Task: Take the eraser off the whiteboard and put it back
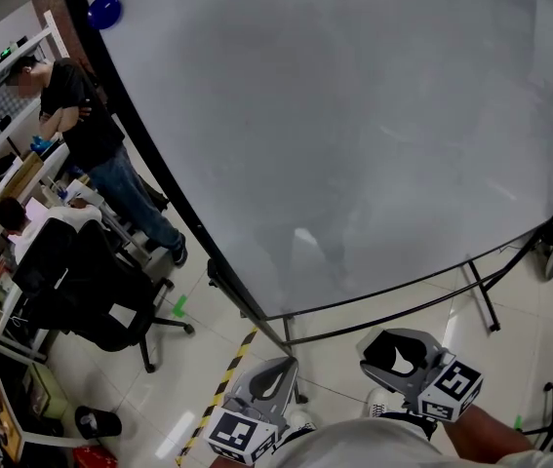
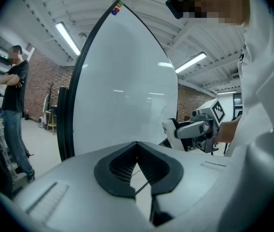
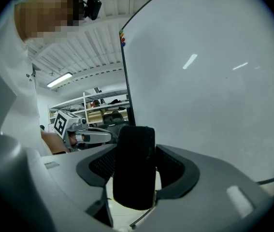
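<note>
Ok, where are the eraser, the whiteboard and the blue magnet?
eraser (image 3: 133, 166): right gripper view, middle of its dark body.
whiteboard (image 1: 354, 115): head view, bare white surface.
blue magnet (image 1: 104, 11): head view, centre of the disc.

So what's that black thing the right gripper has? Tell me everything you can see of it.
That is the eraser: a black block with rounded corners and a fuzzy, felt-like surface. It stands upright, clamped on both sides by the dark ribbed jaws of the right gripper, with its top poking above them. It is off the whiteboard, which rises behind it.
</note>
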Motion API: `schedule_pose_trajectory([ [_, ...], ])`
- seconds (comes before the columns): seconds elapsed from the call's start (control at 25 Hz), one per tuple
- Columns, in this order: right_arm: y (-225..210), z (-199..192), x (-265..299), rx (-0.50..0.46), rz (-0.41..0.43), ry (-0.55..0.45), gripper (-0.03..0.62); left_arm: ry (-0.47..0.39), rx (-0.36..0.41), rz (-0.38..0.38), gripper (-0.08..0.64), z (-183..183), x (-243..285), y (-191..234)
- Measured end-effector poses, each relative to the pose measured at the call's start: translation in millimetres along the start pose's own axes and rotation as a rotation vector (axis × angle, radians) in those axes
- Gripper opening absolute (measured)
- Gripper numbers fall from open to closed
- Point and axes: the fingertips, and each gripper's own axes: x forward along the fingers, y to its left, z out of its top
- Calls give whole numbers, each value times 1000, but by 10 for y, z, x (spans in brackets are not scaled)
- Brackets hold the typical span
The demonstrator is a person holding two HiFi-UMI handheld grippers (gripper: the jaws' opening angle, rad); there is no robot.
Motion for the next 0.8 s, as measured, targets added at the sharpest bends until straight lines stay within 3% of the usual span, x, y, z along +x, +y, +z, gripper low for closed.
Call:
schedule_pose_trajectory([
  [0.16, -4, -59, -56, -46, -21, 6, 242, -5, 0, -4, 17, -85, 8, -53],
  [0.4, 156, 31, -19, -325, -61, 58, 242, -9, -3, 3, 17, -118, 1, -109],
  [0.8, 179, 526, 192, -474, -104, 21, 242, -11, -23, 2, 17, -199, -34, -111],
])
